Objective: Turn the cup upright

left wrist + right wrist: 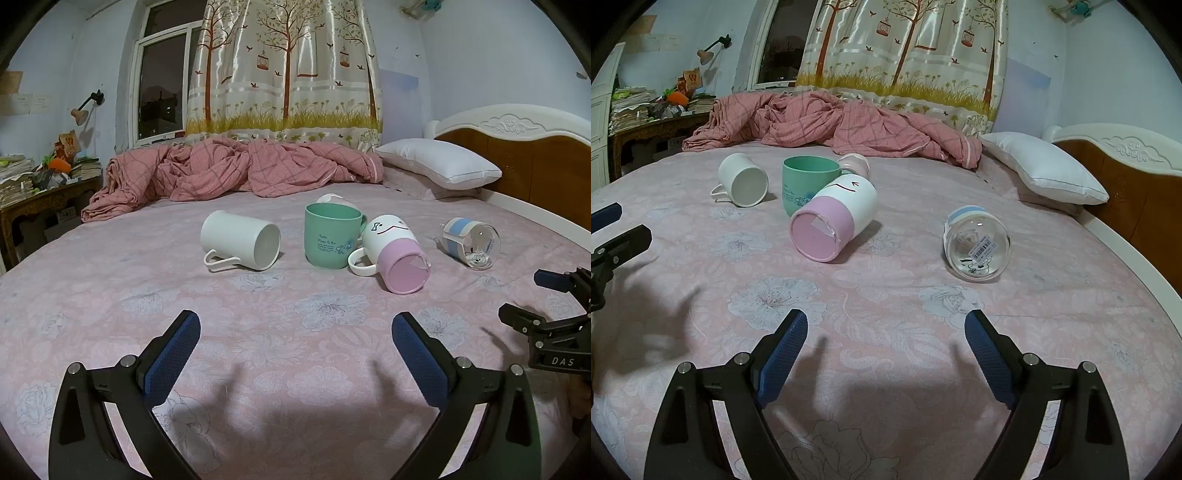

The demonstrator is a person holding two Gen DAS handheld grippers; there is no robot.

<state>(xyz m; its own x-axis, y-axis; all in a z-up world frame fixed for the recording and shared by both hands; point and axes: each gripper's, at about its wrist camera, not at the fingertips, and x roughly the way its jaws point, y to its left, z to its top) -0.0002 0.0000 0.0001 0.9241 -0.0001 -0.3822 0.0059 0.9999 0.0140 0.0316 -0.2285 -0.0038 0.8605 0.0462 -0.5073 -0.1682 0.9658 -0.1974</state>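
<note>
Several cups sit on the pink bed sheet (pixel 295 350). A white mug (pixel 240 240) (pixel 744 180) lies on its side. A green cup (pixel 332 234) (pixel 805 184) stands upright. A pink-and-white mug (pixel 395 254) (pixel 834 221) lies on its side against it. A clear glass cup with a blue band (pixel 471 242) (pixel 977 245) lies on its side to the right. Another pale cup (pixel 334 199) (pixel 855 164) is partly hidden behind the green one. My left gripper (pixel 295 332) (pixel 605 229) and my right gripper (pixel 886 332) (pixel 543 299) are open and empty, short of the cups.
A crumpled pink quilt (pixel 236 170) lies at the back of the bed. A white pillow (pixel 439 162) rests by the wooden headboard (pixel 535 166) on the right. A cluttered side table (pixel 40 184) stands at the left.
</note>
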